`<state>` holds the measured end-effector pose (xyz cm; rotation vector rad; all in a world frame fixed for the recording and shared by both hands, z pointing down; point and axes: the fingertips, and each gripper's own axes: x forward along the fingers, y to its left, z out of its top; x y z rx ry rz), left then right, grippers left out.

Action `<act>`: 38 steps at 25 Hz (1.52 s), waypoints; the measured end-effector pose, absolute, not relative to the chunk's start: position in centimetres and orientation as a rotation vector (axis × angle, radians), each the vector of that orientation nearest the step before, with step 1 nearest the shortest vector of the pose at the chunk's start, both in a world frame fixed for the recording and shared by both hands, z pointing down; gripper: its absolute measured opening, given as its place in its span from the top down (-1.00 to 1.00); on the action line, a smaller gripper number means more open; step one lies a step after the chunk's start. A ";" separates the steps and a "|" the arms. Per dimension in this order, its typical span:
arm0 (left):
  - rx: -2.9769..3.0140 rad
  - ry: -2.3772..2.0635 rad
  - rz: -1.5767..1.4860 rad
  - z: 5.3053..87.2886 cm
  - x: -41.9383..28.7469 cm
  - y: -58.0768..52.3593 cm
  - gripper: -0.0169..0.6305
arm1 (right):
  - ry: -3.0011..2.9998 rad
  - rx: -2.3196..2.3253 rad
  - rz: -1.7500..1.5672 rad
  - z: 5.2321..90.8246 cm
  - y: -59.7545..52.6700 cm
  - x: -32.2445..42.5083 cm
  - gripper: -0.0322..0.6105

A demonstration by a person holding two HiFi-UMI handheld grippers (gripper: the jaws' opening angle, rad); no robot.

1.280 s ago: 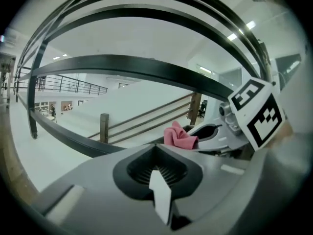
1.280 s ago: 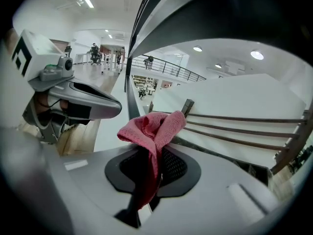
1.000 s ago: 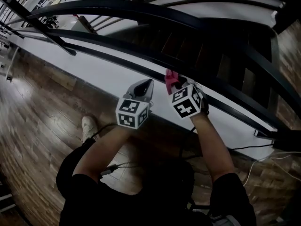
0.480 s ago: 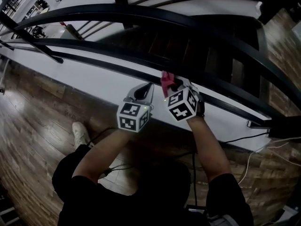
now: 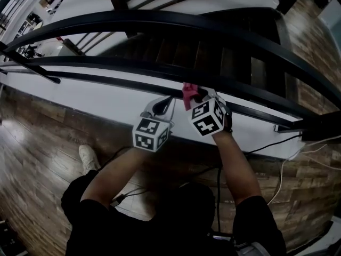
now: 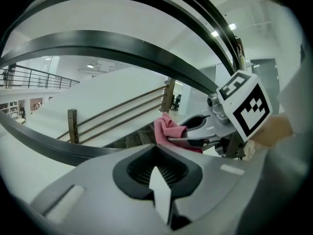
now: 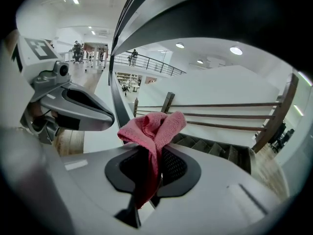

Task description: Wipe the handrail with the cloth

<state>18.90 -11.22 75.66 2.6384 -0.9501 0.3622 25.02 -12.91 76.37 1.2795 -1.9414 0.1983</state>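
Wood-plank floor (image 5: 42,143) spread below a white ledge (image 5: 101,96), and beyond it dark stair treads (image 5: 213,57) dropped away under the black curved handrail (image 5: 160,19), which had thinner dark rails running beneath it. Both of the person's forearms reached forward and up from black sleeves, the right one straighter and stretched farther toward the rails, the left one bent and angled inward. The right claw (image 5: 196,96) pointed at the lower rail and was clamped on a pink cloth (image 5: 188,93); in the right gripper view the fabric ran down between the two jaws and bunched in loose folds above their tips. That bunch sat right at the lower rail's near edge, though actual contact could not be told. The left claw (image 5: 164,102) hung just beside the right one, on its left and slightly nearer the person, jaws pressed together with their tips meeting, apart from the cloth. Each marker cube, the left (image 5: 151,133) and the right (image 5: 208,119), showed bold black-and-white square patterns. A pale shoe (image 5: 87,157) stood on the floor near the left elbow, and thin cables (image 5: 282,138) trailed across the planks on the right.
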 end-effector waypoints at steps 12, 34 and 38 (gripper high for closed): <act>2.634 -0.816 0.325 75.2 24.1 -10.2 0.95 | -1.883 1.417 0.253 76.1 -11.1 30.1 0.75; 2.883 -0.466 0.319 72.5 32.5 -5.5 0.95 | -1.739 1.602 0.270 75.3 -6.7 37.9 0.75; 2.904 -0.409 0.326 72.4 34.1 -4.8 0.95 | -1.741 1.604 0.284 75.2 -6.3 38.9 0.75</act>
